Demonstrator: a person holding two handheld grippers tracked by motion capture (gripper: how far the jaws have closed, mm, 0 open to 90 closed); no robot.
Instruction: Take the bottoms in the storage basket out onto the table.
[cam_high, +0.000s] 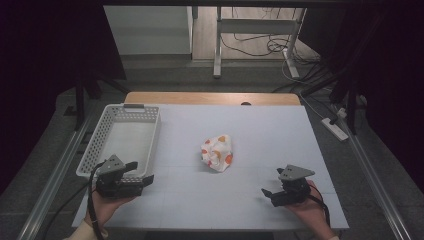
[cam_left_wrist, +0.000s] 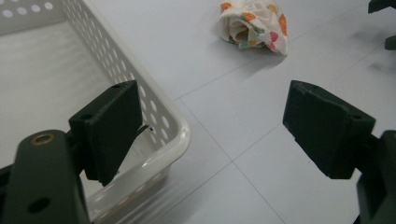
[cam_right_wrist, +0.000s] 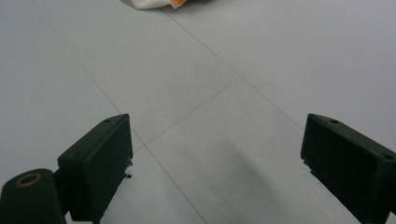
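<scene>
- Both grippers are spread wide with nothing between the jaws, pretty much as far apart as they go
- left gripper (cam_high: 141, 171) sits near the front left corner of the table (cam_high: 260, 125), held in the person's left hand (cam_high: 102, 207), jaws pointing toward the middle
- from the left gripper view its one jaw hangs right over the near corner of the white basket (cam_left_wrist: 163, 121), very close to the rim, but I can't tell if it's actually touching; the other jaw is over bare table
- right gripper (cam_high: 267, 194) is near the front right corner, held in the right hand (cam_high: 312, 210), jaws aimed left toward the middle, gripping nothing
- in the right gripper view (cam_right_wrist: 215, 154) it's just bare tabletop between the two jaws
- crumpled cloth (cam_high: 217, 152), white with orange and red spots, is bunched up around the middle of the table, well apart from both grippers and roughly between them
- same cloth shows up at the top of the left gripper view (cam_left_wrist: 254, 23), and a scrap of it at the top edge of the right gripper view (cam_right_wrist: 156, 3)
- basket runs along the left edge of the table, nothing in it as far as I can see
</scene>
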